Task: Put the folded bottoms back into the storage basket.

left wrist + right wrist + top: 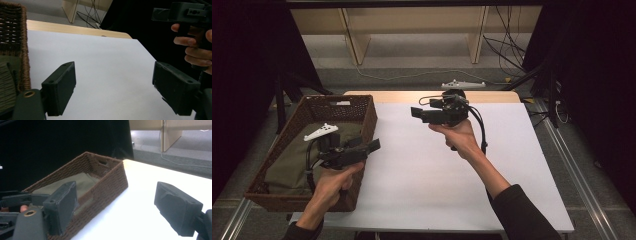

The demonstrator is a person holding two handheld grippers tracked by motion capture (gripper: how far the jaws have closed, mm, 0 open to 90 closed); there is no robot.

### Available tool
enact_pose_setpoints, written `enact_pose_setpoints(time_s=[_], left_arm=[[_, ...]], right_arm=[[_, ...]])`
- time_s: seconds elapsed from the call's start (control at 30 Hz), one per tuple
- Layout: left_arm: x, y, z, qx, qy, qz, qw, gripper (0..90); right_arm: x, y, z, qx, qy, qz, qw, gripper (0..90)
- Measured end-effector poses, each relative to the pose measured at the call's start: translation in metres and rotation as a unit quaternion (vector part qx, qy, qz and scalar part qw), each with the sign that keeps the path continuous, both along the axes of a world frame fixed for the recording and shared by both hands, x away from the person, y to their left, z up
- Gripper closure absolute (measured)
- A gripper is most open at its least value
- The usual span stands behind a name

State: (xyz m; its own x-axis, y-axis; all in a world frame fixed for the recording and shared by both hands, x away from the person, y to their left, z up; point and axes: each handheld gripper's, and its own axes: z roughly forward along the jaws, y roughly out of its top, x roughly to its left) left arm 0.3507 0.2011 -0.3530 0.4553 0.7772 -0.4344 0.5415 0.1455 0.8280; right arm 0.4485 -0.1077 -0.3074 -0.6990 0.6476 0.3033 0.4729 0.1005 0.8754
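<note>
A brown wicker basket (368, 115) stands at the table's left with a folded olive cloth (292, 160) inside. My left gripper (374, 145) is held over the basket's right rim, pointing right across the white table top (422, 175), jaws open and empty. In the left gripper view the gripper (113, 68) spans bare white surface beside the basket (15, 30). My right gripper (416, 112) is held above the table's far middle, pointing left, open and empty. In the right gripper view the gripper (115, 187) faces the basket (110, 180) and cloth (80, 180).
The table's wooden back edge (492, 96) shows beyond the white sheet. Behind it on the floor stand wooden shelf legs (354, 42) and loose cables (507, 50). Metal rails (572, 165) run along both sides of the table. Dark curtains close in left and right.
</note>
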Motion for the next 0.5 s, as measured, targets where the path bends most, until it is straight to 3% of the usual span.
enact_pose_setpoints(time_s=[0.5], left_arm=[[-0.007,-0.025,-0.004,0.003,-0.023,-0.034,0.9992,17.8]], right_arm=[[-0.016,-0.028,-0.010,0.010,-0.008,-0.013,0.9998,19.1]])
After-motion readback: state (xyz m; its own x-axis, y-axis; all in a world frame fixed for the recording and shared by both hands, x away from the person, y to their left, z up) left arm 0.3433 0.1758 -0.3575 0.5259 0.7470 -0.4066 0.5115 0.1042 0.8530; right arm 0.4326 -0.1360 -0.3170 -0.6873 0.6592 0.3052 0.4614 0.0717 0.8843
